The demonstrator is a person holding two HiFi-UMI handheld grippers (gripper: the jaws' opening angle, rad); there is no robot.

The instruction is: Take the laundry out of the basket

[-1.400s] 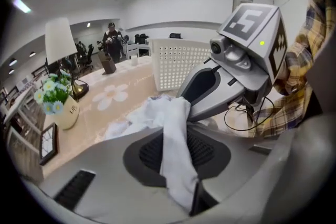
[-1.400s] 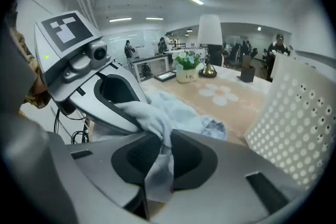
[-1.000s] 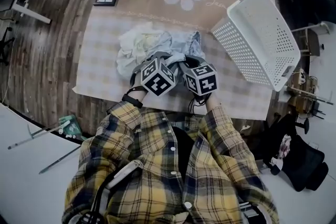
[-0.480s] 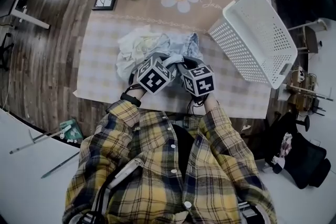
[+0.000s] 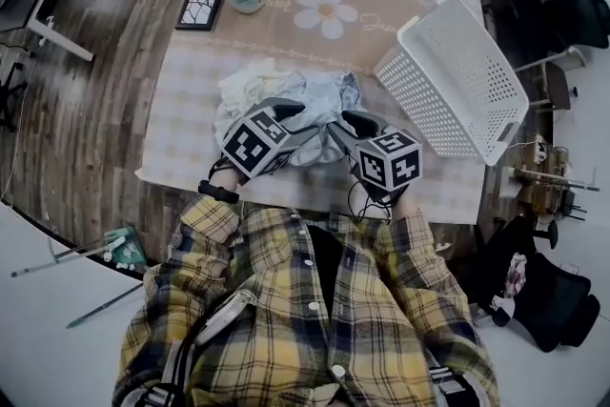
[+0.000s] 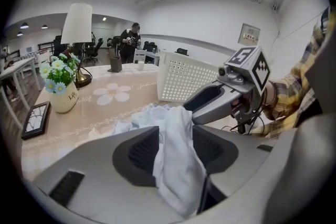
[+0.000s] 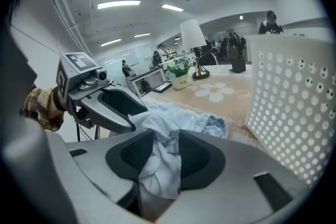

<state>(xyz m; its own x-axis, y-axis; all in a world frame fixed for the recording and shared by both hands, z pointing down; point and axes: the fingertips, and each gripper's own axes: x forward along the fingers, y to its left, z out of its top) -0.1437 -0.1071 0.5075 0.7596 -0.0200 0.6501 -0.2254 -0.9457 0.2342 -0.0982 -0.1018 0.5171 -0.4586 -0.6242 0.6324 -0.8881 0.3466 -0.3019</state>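
Checked tablecloth (image 5: 181, 124) bears laundry (image 5: 315, 100); wood floor (image 5: 86, 110).

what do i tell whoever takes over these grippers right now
Left gripper: jaws have just been opening, a fold of laundry hangs loosely between them.
Right gripper: jaws have also just been opening, laundry bunched in the gap.
The rest is heaped on the table, beside the white basket, which lies tipped and looks empty.
Done: laundry is out.
Left: probably just let both folds drop and pull clear.
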